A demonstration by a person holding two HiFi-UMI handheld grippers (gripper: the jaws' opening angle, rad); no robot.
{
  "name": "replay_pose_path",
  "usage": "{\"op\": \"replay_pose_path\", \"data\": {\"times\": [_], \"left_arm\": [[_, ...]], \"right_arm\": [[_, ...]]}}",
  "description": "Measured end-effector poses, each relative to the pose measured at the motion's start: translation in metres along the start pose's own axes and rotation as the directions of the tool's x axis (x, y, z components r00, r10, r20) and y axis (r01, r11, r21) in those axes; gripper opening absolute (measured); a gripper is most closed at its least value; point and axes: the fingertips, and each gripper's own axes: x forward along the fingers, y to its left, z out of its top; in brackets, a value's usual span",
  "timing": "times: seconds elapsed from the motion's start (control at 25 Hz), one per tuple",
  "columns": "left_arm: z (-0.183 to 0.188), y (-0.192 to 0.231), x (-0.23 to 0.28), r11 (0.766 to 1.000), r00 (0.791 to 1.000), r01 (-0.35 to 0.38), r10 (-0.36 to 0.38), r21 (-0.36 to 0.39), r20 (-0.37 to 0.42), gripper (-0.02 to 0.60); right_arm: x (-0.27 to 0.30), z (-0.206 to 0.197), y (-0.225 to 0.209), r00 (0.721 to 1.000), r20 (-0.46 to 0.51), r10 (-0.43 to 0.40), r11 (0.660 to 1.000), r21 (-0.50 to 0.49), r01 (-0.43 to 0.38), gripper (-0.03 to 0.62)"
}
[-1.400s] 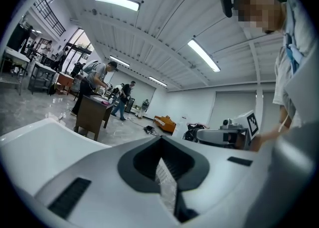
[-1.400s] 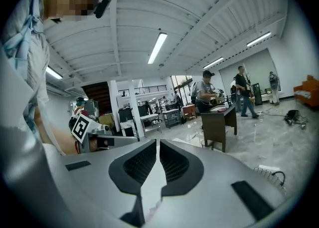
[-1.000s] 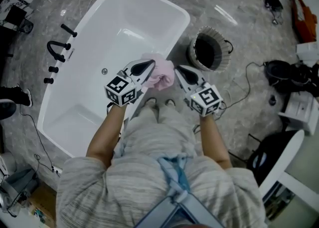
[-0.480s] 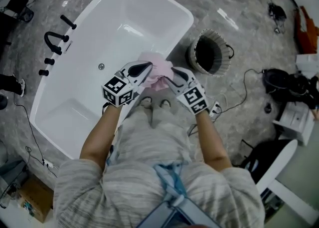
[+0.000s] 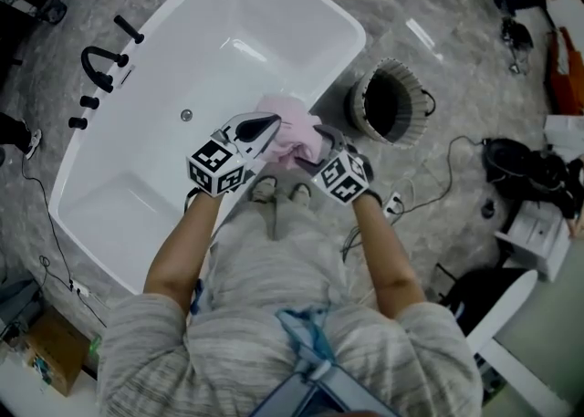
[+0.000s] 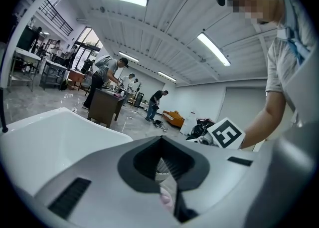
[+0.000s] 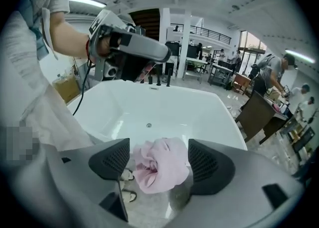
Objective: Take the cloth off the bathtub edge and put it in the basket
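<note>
1. The right gripper (image 7: 155, 158) has just been opening. Its jaws stand wide apart, with the bunched pink cloth (image 7: 163, 168) between them and neither pad pressing it.
2. The left gripper (image 6: 162, 172) has its jaws drawn close. A sliver of pink shows low between them, so it seems to be pinching the cloth (its own view shows very little of it).
3. The cloth sits at both grippers' tips, over the near rim of the tub (image 5: 228, 32).
4. The basket (image 5: 363, 107) stands on the floor just beyond the right gripper, outside the tub.
</note>
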Motion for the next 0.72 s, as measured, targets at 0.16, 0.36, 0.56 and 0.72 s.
{"op": "replay_pose_path", "data": {"times": [0.16, 0.36, 0.56, 0.72], "left_arm": [[-0.008, 0.004, 0.002, 1.0, 1.0, -0.002, 0.002, -0.007, -0.011, 0.002], [-0.022, 0.016, 0.007, 1.0, 1.0, -0.016, 0.016, -0.021, -0.024, 0.002], [-0.03, 0.025, 0.014, 0.999, 0.999, -0.02, 0.019, -0.029, -0.035, 0.002], [-0.036, 0.031, 0.019, 0.999, 0.999, -0.02, 0.018, -0.034, -0.044, 0.002]], "right_arm": [[0.022, -0.016, -0.003, 0.998, -0.068, 0.016, 0.999, -0.039, -0.019, 0.353], [0.049, -0.034, -0.004, 0.986, -0.164, 0.038, 0.992, -0.11, -0.056, 0.383], [0.075, -0.06, -0.011, 0.965, -0.261, 0.032, 0.983, -0.167, -0.078, 0.385], [0.093, -0.077, -0.019, 0.947, -0.319, 0.023, 0.979, -0.185, -0.087, 0.385]]}}
